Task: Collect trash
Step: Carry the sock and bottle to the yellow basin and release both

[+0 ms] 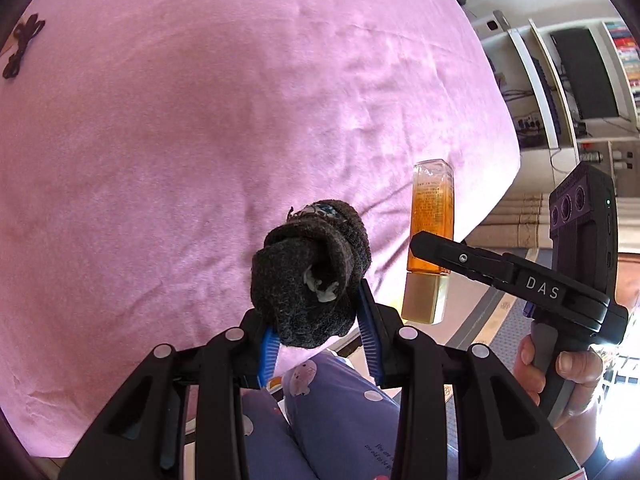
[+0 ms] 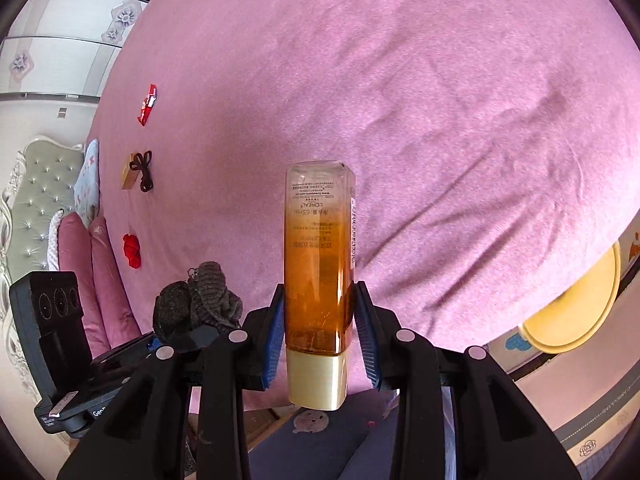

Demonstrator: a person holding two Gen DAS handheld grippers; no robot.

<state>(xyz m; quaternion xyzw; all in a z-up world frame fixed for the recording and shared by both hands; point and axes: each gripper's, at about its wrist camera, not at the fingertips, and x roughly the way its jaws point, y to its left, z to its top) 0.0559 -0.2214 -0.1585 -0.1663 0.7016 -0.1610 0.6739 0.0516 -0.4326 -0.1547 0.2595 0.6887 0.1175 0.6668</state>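
Note:
My left gripper (image 1: 318,332) is shut on a balled dark grey sock (image 1: 308,268) and holds it above the near edge of the pink bed (image 1: 200,120). My right gripper (image 2: 320,340) is shut on an amber cosmetic bottle (image 2: 318,260) with a cream cap, held cap toward the camera. The bottle also shows in the left wrist view (image 1: 430,236), just right of the sock. The sock shows in the right wrist view (image 2: 198,304), left of the bottle.
On the bed's far left lie a red wrapper (image 2: 147,105), a small box with a dark bow (image 2: 138,170) and a red crumpled item (image 2: 133,250). A yellow round object (image 2: 580,312) is off the bed at the right. Pillows and a headboard (image 2: 40,200) stand left.

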